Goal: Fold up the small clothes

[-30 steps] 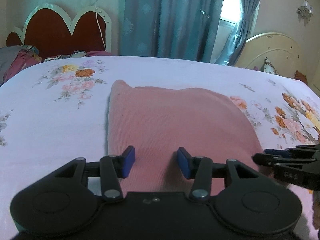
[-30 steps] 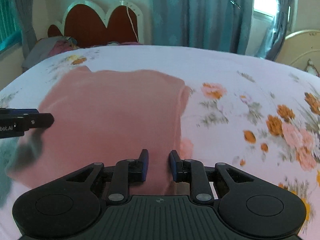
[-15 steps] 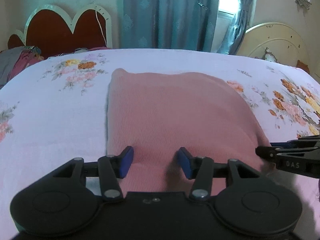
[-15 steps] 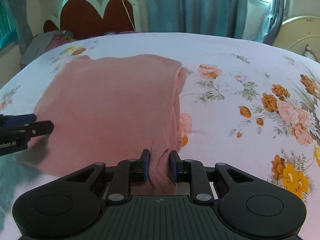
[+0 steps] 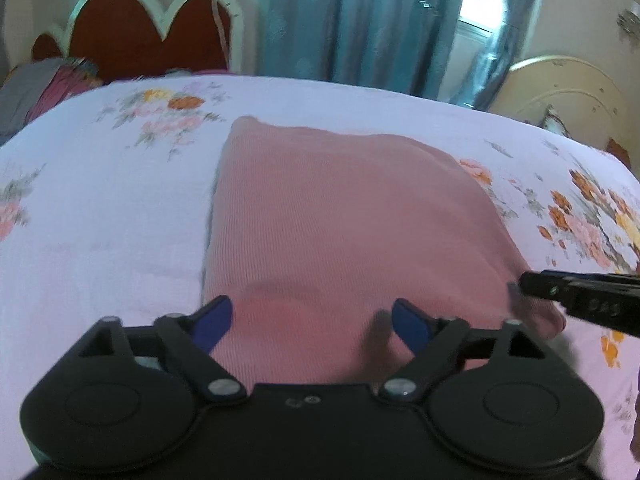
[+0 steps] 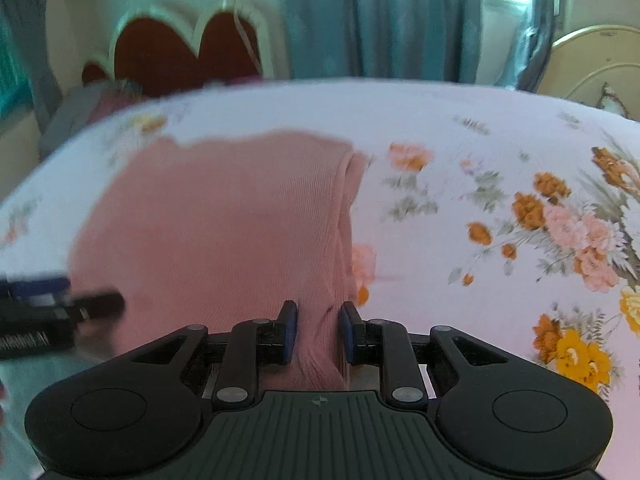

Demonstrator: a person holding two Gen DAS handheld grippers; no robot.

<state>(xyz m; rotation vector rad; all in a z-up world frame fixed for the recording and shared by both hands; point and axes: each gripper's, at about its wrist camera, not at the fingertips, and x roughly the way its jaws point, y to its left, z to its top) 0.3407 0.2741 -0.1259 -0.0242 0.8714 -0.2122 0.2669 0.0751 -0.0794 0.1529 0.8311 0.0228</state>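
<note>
Garment [image 5: 352, 224]: lies flat on the bed [image 5: 100, 208], mid-sheet, directly ahead of me
My left gripper [image 5: 310, 322]: over the garment's near edge, toward its left corner
My right gripper [image 6: 318, 330]: at the garment's near right corner, cloth between its fingers
Headboard [image 5: 152, 36]: behind the bed, far left
Curtains [image 5: 360, 20]: behind the bed, centre
Second headboard [image 5: 560, 88]: far right, beyond the bed

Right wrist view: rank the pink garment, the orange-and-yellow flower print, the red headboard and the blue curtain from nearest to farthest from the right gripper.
1. Pink garment: between the jaws of the right gripper.
2. Orange-and-yellow flower print: on the sheet, near right.
3. Red headboard: beyond the bed, far left.
4. Blue curtain: back wall, centre; roughly as far as the headboard, hard to separate.
</note>
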